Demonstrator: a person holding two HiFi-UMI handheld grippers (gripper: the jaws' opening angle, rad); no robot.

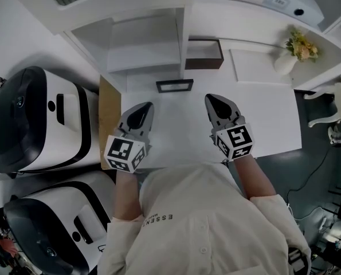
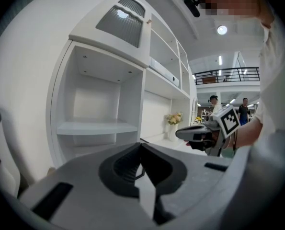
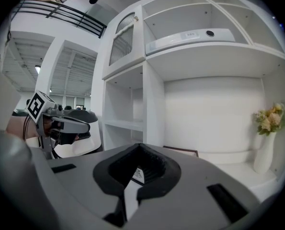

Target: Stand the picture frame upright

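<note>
A small black picture frame (image 1: 174,85) lies flat on the white table (image 1: 273,119), close to the foot of the shelf unit. Both grippers hover over the table on my side of it, and neither touches it. My left gripper (image 1: 142,107) is shut and empty, below and left of the frame. My right gripper (image 1: 212,100) is also shut and empty, below and right of it. In the left gripper view the jaws (image 2: 141,145) meet with nothing between them. The right gripper view shows the same of its jaws (image 3: 140,147), with a dark frame edge (image 3: 180,150) beyond them.
A dark brown open box (image 1: 203,54) sits in the shelf bay behind the frame. A vase of flowers (image 1: 290,56) stands at the back right. Two large white and black machines (image 1: 38,119) and a wooden board (image 1: 109,119) flank the table's left; a white chair (image 1: 336,107) is at the right.
</note>
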